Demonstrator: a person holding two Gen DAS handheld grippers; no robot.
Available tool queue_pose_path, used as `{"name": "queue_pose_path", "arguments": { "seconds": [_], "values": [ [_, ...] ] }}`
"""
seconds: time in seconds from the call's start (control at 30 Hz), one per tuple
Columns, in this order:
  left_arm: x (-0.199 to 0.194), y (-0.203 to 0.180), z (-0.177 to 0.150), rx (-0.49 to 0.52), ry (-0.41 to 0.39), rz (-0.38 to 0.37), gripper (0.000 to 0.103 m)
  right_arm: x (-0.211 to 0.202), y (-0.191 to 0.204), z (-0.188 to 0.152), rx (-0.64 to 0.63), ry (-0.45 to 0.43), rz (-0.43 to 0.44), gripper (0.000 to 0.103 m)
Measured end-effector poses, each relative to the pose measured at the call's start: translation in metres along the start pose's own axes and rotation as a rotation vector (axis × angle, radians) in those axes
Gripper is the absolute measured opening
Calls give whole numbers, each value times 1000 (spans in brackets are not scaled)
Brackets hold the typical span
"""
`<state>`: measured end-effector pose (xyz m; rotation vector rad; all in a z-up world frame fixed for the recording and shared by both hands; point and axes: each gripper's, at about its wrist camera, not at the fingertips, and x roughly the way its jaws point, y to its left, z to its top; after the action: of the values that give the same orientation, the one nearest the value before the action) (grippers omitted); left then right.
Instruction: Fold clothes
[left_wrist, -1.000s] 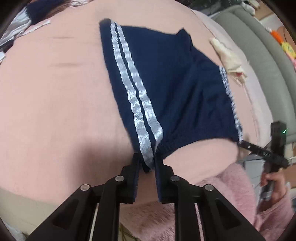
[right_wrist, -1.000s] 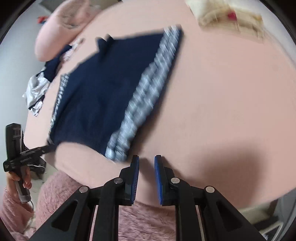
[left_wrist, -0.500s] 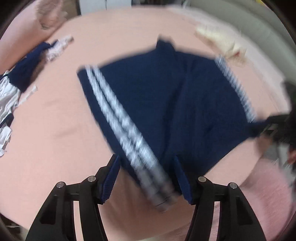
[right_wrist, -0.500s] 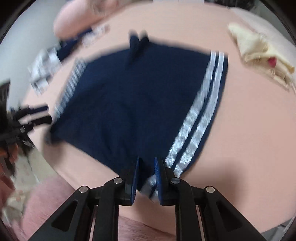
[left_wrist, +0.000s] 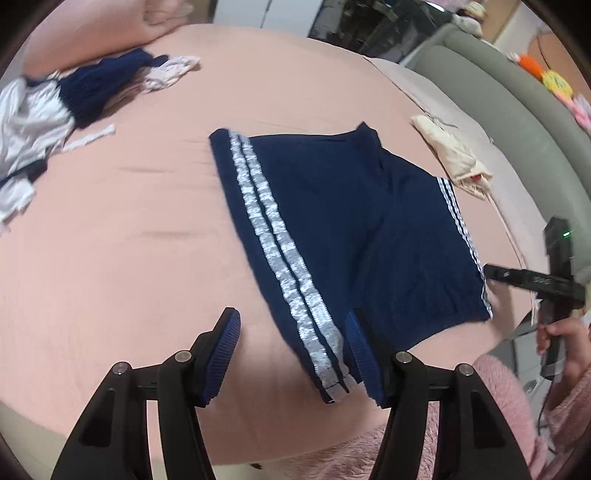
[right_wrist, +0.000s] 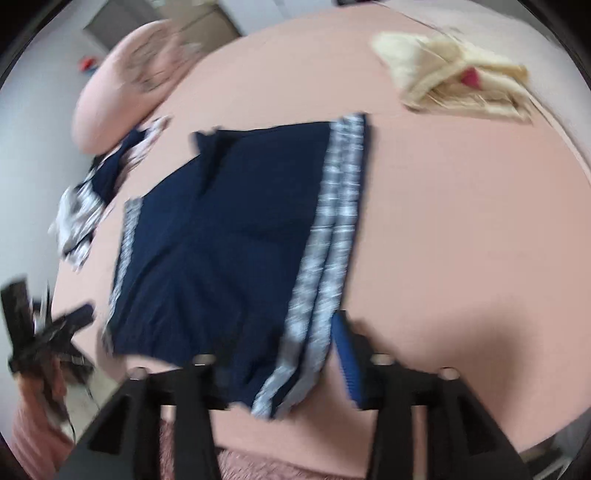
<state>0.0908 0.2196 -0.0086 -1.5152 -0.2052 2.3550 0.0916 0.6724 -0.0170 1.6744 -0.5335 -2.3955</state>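
A home bedroom: a pink bedsheet (left_wrist: 129, 240) fills most of the frame, a pink pillow (left_wrist: 85, 33) lies at upper left, a grey padded headboard (left_wrist: 517, 122) curves along the upper right, and loose clothes (left_wrist: 55, 110) lie at left.

My left cam looks forward and down, close over the shorts (left_wrist: 332, 229), centre frame. My right cam, blurred, faces the same shorts (right_wrist: 229, 236) from the opposite waistband corner.

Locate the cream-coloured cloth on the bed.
The cream cloth lies right of the navy shorts in the left wrist view, near the grey sofa; the right wrist view shows it upper right.
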Motion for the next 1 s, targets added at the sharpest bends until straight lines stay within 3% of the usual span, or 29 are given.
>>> {"name": "queue_pose_path", "arguments": {
  "seconds": [0.17,0.23,0.3,0.47,0.53,0.63,0.67,0.73,0.8,0.83,1.0],
  "values": [
    [10,7,-12,-23,35,20,57,19,-6,3,66,29,29,50],
    [20,10,-11,-38,44,14,57,23,4,4,46,25,40,44],
    [22,12,-11,-49,44,12,57,23,17,12,12,15,66,13],
    [21,11,-12,-52,34,5,57,19,90,38,-170,-29,171,13],
    [21,10,-12,-48,38,6,57,40,130,35,-226,37,231,13],
    [13,12,-13,-25,47,7,57,73,162,17,-268,246,275,14],
    [14,8,-10,-10,44,8,57,72,170,13,-295,258,265,15],
    [11,0,-4,23,27,4,57,49,180,11,-329,200,267,19],
    [10,-8,3,45,15,-13,57,18,177,12,-317,126,280,43],
    [11,-12,7,51,10,-23,57,4,173,11,-311,97,278,47],
    [28,-36,31,87,-6,-42,57,-30,123,7,-216,-44,125,48]
  ]
}}
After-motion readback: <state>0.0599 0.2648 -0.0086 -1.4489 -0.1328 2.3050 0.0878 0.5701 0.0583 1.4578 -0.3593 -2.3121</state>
